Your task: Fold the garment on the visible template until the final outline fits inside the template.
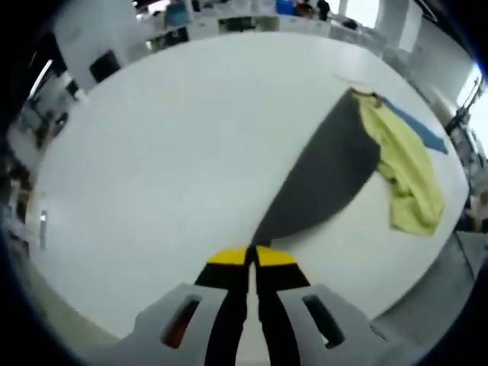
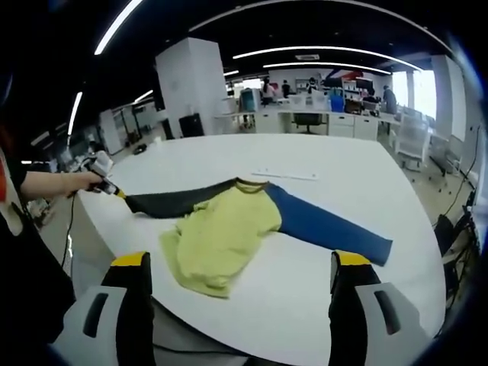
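- The garment (image 2: 229, 229) lies on the white tabletop (image 2: 343, 183), near the edge closest to the right gripper view; its yellow-green body is bunched and rumpled.
- One sleeve is dark grey (image 2: 171, 202) and stretches out flat to one side; the other sleeve is blue (image 2: 328, 225) and stretches to the opposite side.
- The left gripper (image 1: 250, 255) has its yellow-tipped jaws pressed together on the cuff end of the dark grey sleeve (image 1: 320, 179), pulling it out straight across the tabletop (image 1: 175, 152).
- In the right gripper view that same left gripper (image 2: 114, 191) sits at the tabletop's edge, held in a person's hand (image 2: 80, 181).
- The right gripper (image 2: 240, 263) hangs above the near edge with its jaws spread wide apart, holding nothing.
- A thin pale strip (image 2: 286, 174) lies on the tabletop beyond the collar; it may be a template marking, though it is too faint to tell.
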`<control>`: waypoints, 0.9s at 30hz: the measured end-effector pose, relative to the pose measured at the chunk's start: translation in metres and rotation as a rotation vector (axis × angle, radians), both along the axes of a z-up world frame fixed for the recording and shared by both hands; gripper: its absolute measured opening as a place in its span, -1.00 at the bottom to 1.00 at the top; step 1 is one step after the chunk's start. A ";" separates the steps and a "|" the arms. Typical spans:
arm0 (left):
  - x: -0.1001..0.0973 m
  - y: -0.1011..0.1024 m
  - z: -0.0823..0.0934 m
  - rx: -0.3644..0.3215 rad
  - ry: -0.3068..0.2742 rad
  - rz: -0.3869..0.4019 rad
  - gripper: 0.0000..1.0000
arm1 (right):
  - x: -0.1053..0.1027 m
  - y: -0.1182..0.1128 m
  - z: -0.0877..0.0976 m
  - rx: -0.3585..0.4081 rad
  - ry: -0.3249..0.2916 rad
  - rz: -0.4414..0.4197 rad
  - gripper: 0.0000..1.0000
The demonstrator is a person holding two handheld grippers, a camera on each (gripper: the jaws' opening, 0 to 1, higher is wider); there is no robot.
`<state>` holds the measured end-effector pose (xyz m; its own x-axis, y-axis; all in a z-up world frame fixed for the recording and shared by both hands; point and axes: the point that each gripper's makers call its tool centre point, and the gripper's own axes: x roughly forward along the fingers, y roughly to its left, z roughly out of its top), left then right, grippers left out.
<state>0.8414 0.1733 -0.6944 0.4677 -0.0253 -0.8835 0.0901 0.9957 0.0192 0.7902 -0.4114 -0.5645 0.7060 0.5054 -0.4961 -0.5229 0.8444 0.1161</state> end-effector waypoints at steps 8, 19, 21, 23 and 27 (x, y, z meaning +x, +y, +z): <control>0.010 0.014 -0.011 -0.038 0.011 0.077 -1.00 | 0.002 0.004 -0.005 -0.010 0.017 -0.002 0.93; 0.019 0.030 -0.020 -0.038 0.051 0.061 -1.00 | 0.008 0.010 -0.008 -0.023 0.025 -0.003 0.93; 0.019 0.031 -0.020 -0.036 0.059 0.049 -1.00 | 0.010 0.011 -0.007 -0.026 0.026 -0.006 0.93; 0.021 0.034 -0.021 -0.029 0.067 0.037 -1.00 | 0.011 0.011 -0.007 -0.028 0.026 -0.008 0.93; 0.028 0.044 -0.021 -0.018 0.082 0.009 -1.00 | 0.014 0.013 -0.009 -0.033 0.030 -0.010 0.93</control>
<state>0.8697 0.2172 -0.7157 0.3937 -0.0378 -0.9185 0.0817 0.9966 -0.0060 0.8038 -0.3988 -0.5739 0.6954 0.4815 -0.5335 -0.5113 0.8531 0.1036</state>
